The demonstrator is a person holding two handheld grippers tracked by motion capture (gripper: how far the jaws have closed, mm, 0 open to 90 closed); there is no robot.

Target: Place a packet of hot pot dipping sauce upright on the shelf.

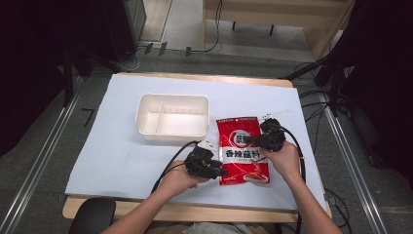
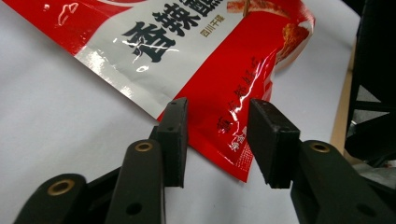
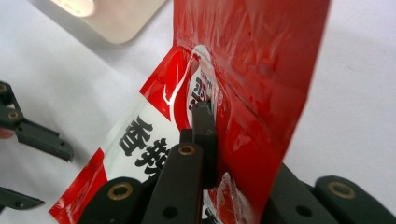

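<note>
Two claws work one red pouch (image 1: 245, 149), flat on the bench (image 1: 112, 156) right of the white tray (image 1: 171, 130). Right claw (image 3: 219, 140) pinches its far edge, lifting it. Left claw (image 2: 217, 135) gapes around the near corner, unclamped. Next, I'd judge: clamp, then carry traywards.

Pouch (image 1: 245, 148) on table (image 1: 112, 156), right of tray (image 1: 172, 115).

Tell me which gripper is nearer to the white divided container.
Left. The left gripper sits just below the container, at the red pouch's lower left corner. The right gripper is shut on the pouch, off to the container's right.
</note>
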